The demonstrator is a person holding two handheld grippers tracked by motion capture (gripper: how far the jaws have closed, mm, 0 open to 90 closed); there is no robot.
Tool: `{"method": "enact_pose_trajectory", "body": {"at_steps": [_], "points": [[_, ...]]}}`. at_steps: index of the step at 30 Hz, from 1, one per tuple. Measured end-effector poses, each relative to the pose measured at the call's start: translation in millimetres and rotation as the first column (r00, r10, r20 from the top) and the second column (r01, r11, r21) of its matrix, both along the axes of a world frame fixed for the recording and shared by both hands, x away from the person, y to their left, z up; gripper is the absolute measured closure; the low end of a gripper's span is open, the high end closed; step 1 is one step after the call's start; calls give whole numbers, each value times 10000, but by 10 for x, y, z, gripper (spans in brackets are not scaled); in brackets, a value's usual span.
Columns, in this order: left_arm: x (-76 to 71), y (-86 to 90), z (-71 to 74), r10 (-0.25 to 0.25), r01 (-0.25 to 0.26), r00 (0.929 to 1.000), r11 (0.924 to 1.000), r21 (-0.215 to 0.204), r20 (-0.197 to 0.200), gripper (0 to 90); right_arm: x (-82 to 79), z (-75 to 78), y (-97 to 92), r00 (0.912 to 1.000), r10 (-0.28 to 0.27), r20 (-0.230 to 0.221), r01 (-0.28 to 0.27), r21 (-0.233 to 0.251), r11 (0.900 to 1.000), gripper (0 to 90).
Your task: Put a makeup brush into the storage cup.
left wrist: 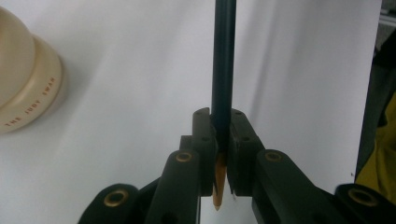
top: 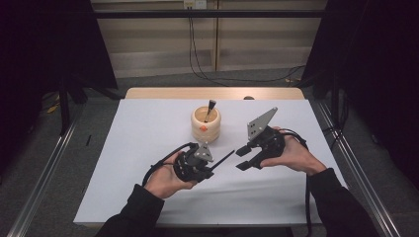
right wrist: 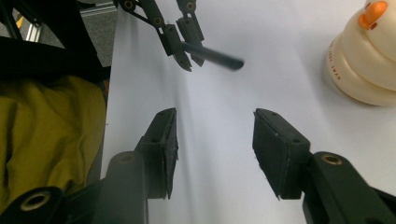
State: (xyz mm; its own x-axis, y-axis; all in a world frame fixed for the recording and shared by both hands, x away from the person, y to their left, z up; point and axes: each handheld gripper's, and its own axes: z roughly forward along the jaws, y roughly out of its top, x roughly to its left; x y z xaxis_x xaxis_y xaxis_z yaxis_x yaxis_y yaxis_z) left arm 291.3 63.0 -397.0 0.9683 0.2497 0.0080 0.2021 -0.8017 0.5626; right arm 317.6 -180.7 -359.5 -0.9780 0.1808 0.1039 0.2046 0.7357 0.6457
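Black sleeves are seen at 6 o'clock in the high view. A dark green pencil with a sharpened orange tip is pinched by the left gripper – jaws pressed onto its shaft, which points toward 2 o'clock over the white table sheet. The right gripper is held with jaws spread, nothing between them – just beside the pencil's end. A cream ribbed pot stands at 12 o'clock.

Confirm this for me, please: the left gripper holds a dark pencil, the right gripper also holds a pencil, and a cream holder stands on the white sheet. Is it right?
Not quite. The right gripper holds nothing: the right gripper view shows its jaws apart with only white sheet between them. The left gripper does hold the dark pencil, and the cream holder stands on the sheet.
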Motion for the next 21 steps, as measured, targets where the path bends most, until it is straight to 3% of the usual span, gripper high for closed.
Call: {"method": "enact_pose_trajectory", "body": {"at_steps": [6,11,16,21], "points": [[-32,-65,-40,-344,348,9994,9982,498,-86,839,-2,-41,34,9993,344,-122,-348,-304,9989,537],[-66,-105,-39,-525,526,9986,9964,665,-33,839,-19,-86,92,9983,542,-220,-557,-714,9959,578],[-124,-156,-27,-755,746,9971,9931,905,74,839,-30,-108,138,9964,754,-381,-783,-802,9937,617],[-153,-210,-69,-841,843,9964,9913,1013,-65,839,-48,-118,168,9941,954,-516,-997,-880,9911,654]]}}
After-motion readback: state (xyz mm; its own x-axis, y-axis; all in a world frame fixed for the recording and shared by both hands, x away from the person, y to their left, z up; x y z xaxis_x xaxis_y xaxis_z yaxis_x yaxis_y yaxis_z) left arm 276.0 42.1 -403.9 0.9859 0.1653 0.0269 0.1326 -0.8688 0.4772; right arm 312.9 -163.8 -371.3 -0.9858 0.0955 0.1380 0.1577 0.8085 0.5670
